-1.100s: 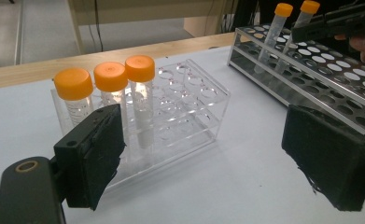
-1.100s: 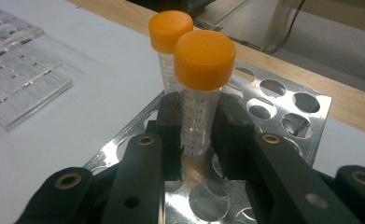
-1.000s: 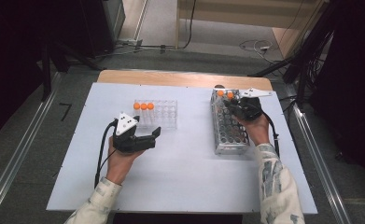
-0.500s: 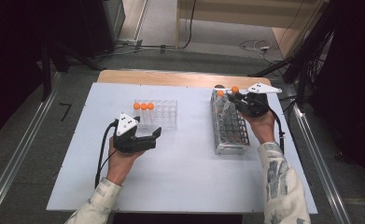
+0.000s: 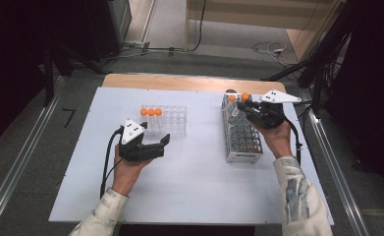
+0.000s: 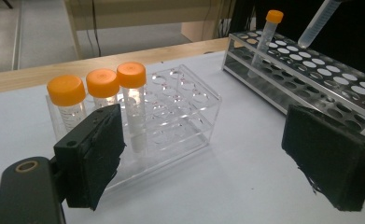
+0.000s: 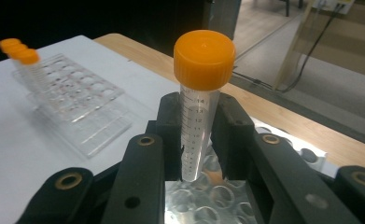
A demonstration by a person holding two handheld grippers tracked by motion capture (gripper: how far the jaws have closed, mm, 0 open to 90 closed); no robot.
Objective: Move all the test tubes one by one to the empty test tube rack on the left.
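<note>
Orange-capped tube sits clamped in the right tongs above the metal rack; lift straight before crossing. Left tongs gape empty.

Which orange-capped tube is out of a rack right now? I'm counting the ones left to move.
The tube clamped in the right gripper, lifted above the metal rack. Three others stand in the clear rack; one more stands in the metal rack.

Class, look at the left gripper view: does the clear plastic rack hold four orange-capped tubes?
No, the clear plastic rack holds three orange-capped tubes in a row, and its other holes are empty.
</note>
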